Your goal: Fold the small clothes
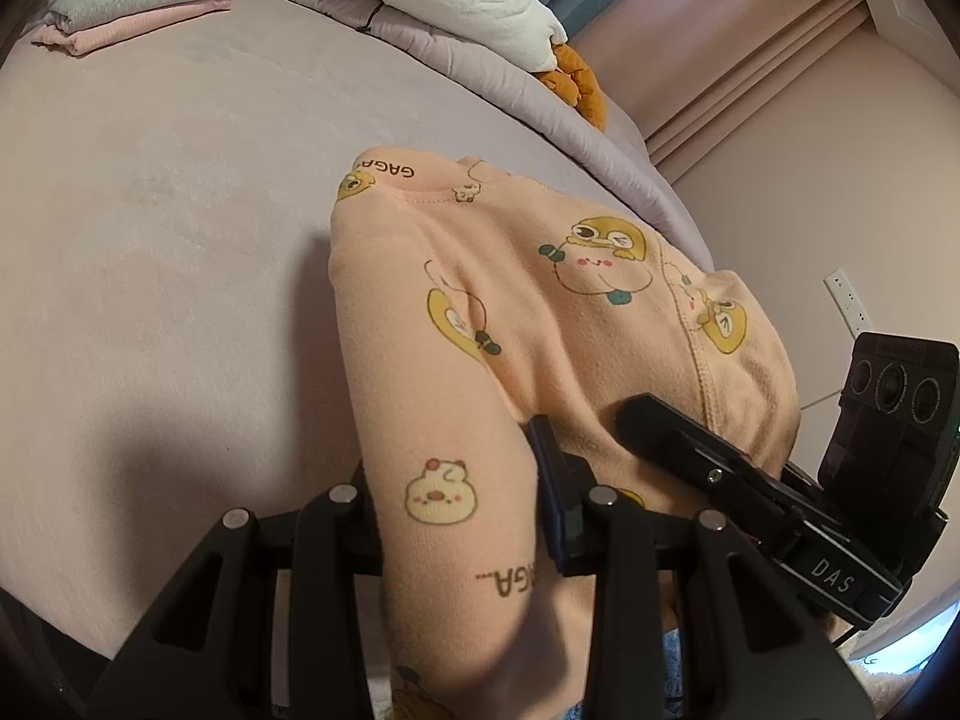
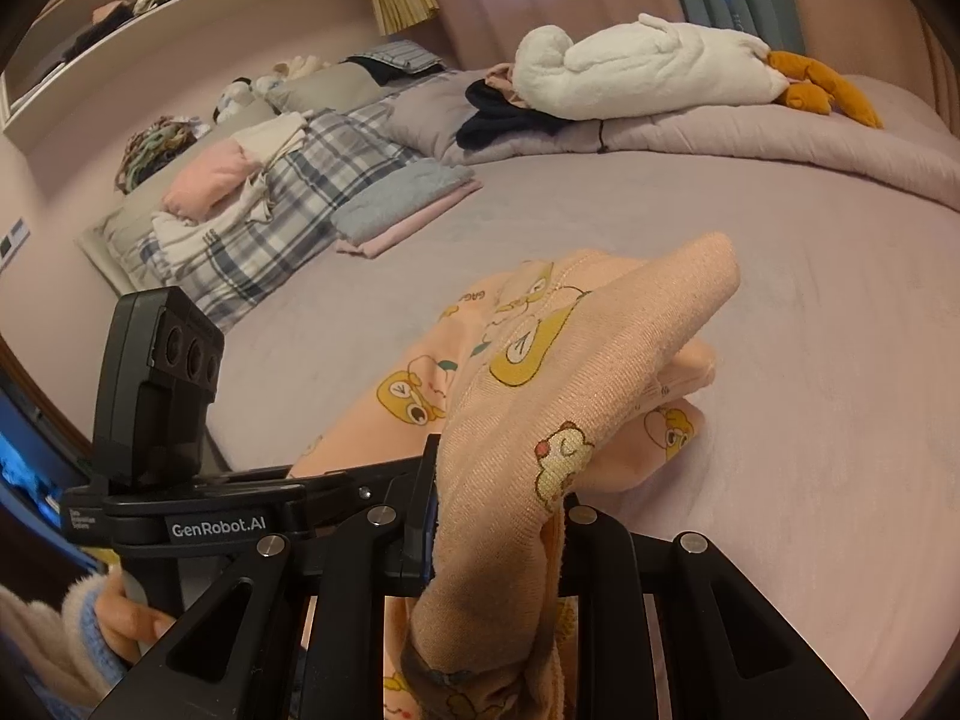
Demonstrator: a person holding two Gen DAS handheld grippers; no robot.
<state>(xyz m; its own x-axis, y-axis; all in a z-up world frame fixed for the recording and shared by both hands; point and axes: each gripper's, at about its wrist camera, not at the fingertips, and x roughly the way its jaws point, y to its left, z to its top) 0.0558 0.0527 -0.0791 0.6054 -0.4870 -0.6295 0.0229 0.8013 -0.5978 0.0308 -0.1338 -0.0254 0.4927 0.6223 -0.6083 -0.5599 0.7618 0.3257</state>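
Both tongs, the left gripper [image 1: 462, 516] and the right gripper [image 2: 498, 516], are clenched on the peach printed garment [image 1: 540, 312], which droops ahead of them over the bed [image 1: 180, 240]; soft, light, floppy, best pinched at hems.

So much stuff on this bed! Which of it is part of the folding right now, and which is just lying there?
In the job:
- peach cartoon-print garment, held up over the bed
- left gripper, clamped on it
- right gripper, clamped on it

Just lying about:
- folded grey and pink stack
- white plush toy
- plaid bedding
- dark garment
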